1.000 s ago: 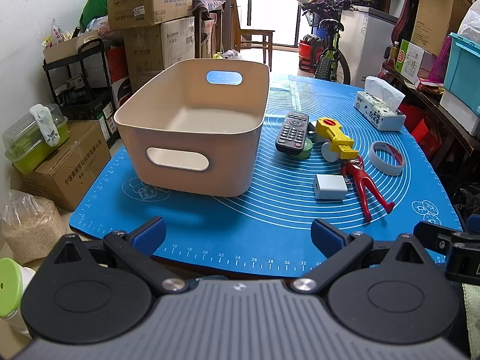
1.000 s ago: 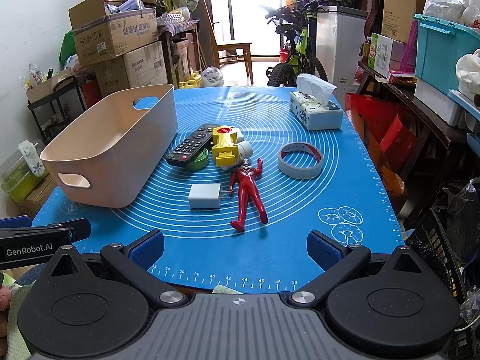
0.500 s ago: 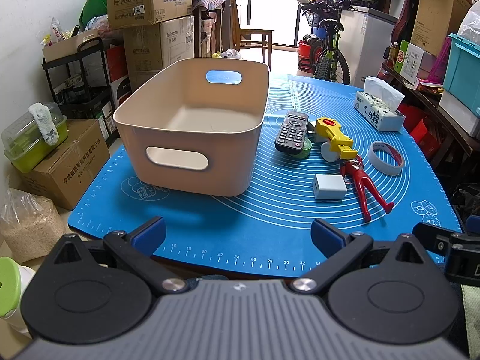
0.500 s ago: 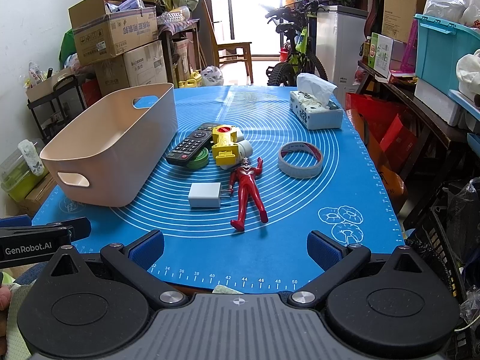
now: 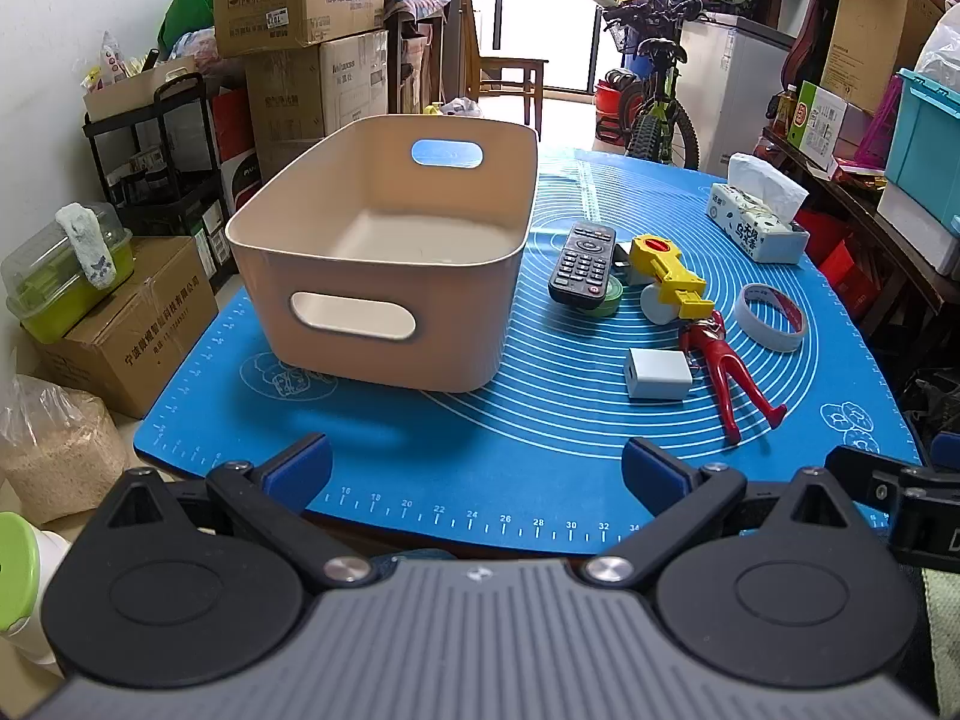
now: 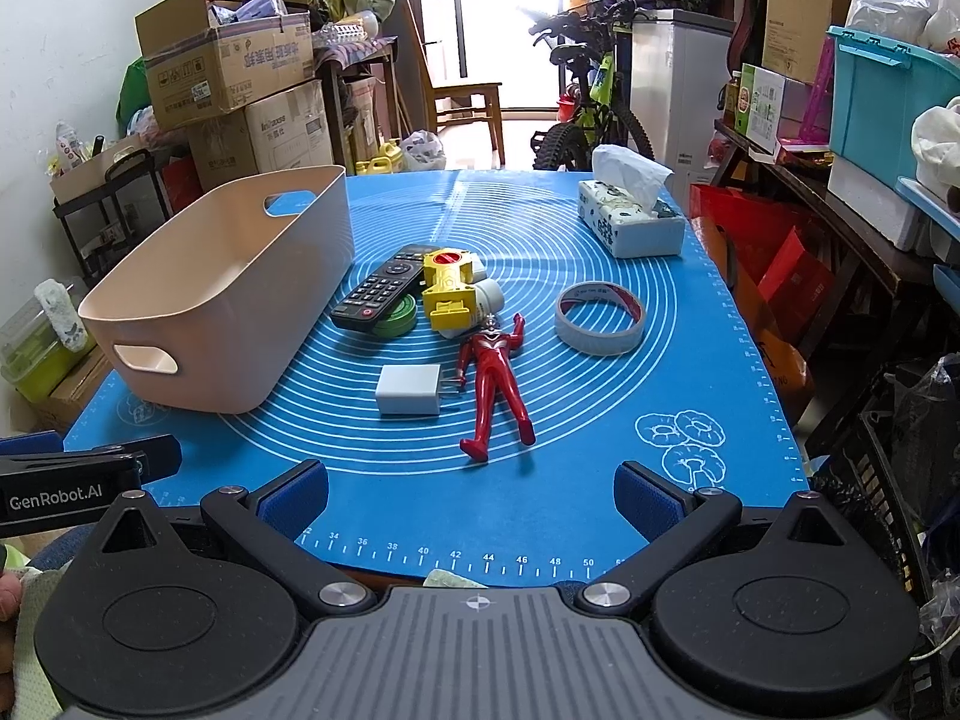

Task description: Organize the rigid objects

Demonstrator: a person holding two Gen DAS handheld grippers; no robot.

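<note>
An empty beige bin [image 5: 384, 276] [image 6: 222, 306] stands at the left of the blue mat [image 5: 540, 456] [image 6: 600, 450]. To its right lie a black remote [image 5: 583, 263] [image 6: 378, 294] on a green tape roll [image 6: 396, 321], a yellow toy [image 5: 666, 276] [image 6: 447, 291] over a white cylinder [image 6: 489, 297], a red figure [image 5: 723, 366] [image 6: 495, 378], a white charger [image 5: 657, 373] [image 6: 409, 390] and a grey tape ring [image 5: 771, 317] [image 6: 600, 318]. My left gripper [image 5: 477, 468] and right gripper [image 6: 471, 489] hover open and empty over the mat's near edge.
A tissue box [image 5: 759, 222] [image 6: 630, 219] sits at the mat's far right. Cardboard boxes [image 5: 300, 54], a black shelf rack [image 5: 150, 144] and a green lidded container [image 5: 66, 282] crowd the left; a bicycle [image 6: 582, 108], a chair and teal crates [image 6: 888, 102] stand behind and right.
</note>
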